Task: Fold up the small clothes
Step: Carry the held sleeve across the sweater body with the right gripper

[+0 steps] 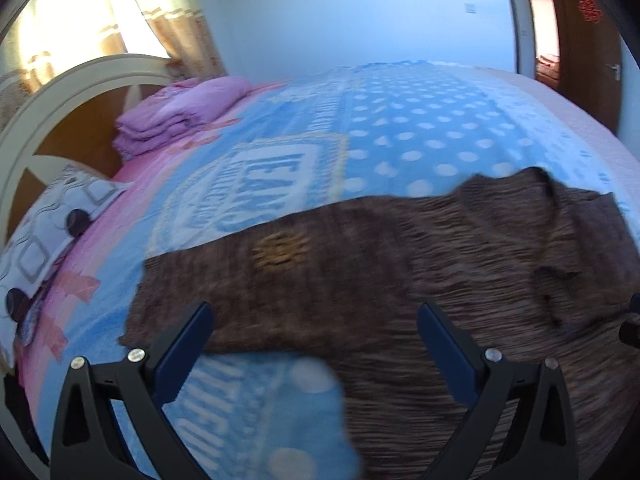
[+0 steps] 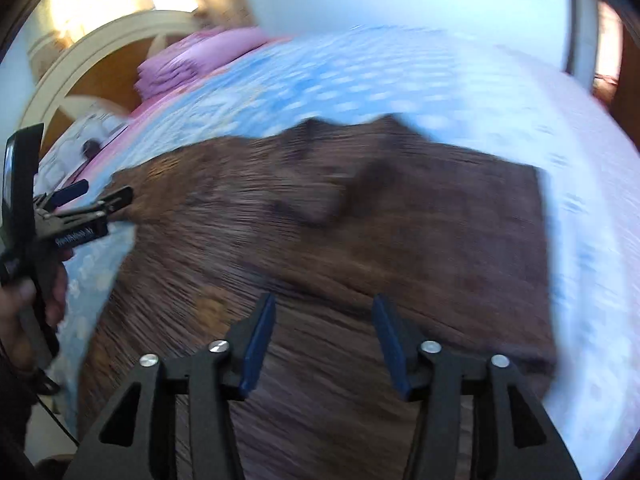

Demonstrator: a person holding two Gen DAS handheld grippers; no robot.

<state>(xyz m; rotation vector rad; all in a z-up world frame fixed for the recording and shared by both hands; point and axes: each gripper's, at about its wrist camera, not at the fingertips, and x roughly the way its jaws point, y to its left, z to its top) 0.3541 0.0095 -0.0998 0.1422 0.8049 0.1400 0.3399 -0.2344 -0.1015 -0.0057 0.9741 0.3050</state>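
Bed (image 1: 400,120), both grippers seemingly angled down, agape

A bed (image 1: 540,92) covered by a blue polka-dot blanket (image 1: 400,128). A brown garment (image 1: 400,248) lies spread on it. Folded pink bedding (image 1: 176,116) and a patterned pillow (image 1: 44,240) sit by the headboard (image 1: 48,112).

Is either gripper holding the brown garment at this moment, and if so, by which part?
Nothing is held. The left gripper and right gripper are both open over the brown garment, with nothing pinched between their fingers.
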